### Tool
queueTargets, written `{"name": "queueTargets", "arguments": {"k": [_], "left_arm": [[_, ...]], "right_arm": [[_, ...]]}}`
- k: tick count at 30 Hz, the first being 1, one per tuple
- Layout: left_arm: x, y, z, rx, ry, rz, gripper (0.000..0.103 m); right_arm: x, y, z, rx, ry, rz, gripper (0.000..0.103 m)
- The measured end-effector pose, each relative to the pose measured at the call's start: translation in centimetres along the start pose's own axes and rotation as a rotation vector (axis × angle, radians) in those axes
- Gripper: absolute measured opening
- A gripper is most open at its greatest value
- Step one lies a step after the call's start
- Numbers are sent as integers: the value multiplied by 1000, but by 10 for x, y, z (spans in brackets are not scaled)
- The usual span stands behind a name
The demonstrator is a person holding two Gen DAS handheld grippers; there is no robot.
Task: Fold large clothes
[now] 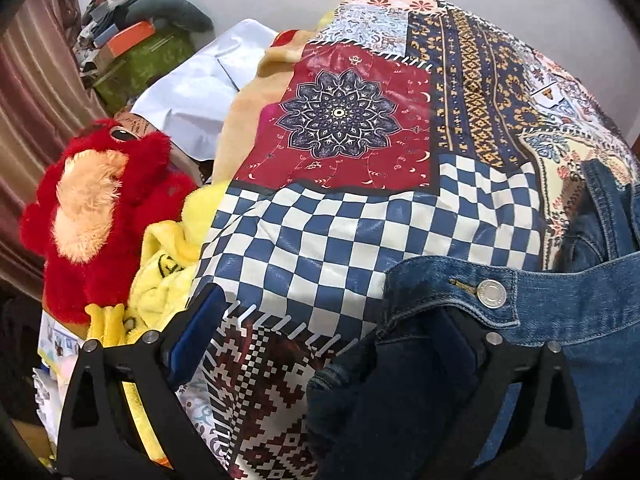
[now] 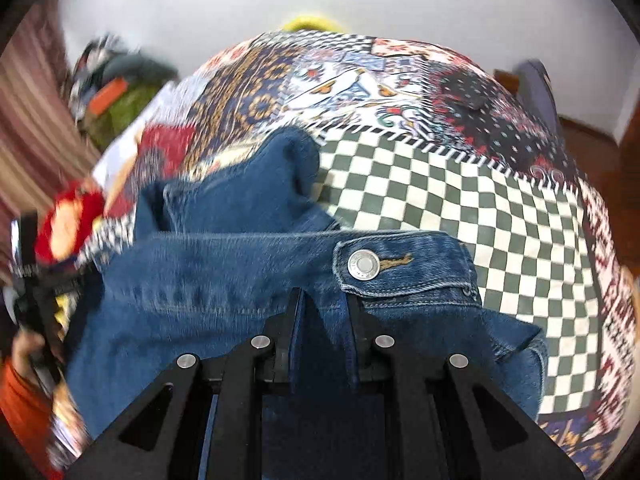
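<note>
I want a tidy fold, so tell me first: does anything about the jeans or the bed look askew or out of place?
Yes. The jeans lie bunched on the patchwork bedspread, one part humped up behind the waistband button rather than flat. The right tongs pinch the waistband. At the bed's left edge, a red plush toy and yellow blanket crowd the folding space.

You have one denim garment (image 1: 560,320), one patchwork bedspread (image 1: 360,208), one red plush toy (image 1: 96,216), one yellow blanket (image 1: 168,264) and two grippers.
</note>
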State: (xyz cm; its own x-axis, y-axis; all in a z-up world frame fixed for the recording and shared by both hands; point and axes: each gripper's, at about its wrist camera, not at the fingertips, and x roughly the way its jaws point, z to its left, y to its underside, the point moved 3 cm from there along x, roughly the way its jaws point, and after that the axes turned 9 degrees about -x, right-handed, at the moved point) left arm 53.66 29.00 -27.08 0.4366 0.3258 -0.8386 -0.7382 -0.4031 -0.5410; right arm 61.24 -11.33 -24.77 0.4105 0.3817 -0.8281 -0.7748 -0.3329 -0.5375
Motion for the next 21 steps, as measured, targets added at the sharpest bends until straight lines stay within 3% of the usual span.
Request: {"name": "queueTargets", "arguments": {"k": [4,6,11,16,21], "left_arm": [[-26,5,-4,112,-84,-87,99],[-43,4,-1,132,-83,-118,99],[-87,5,10,138,19,-148,99],[-120,12,17,82,116,-159,99],[-120,44,13,92,189,-83,99]], "right_arm": [[-14,0,9,-46,75,-9,14],[-24,3,17,-71,109,5,14],[-51,11,48,-176,73,-7,14],[-71,24,93,-248,5,-18,14],[-66,41,137,-316,-36,9,14]]}}
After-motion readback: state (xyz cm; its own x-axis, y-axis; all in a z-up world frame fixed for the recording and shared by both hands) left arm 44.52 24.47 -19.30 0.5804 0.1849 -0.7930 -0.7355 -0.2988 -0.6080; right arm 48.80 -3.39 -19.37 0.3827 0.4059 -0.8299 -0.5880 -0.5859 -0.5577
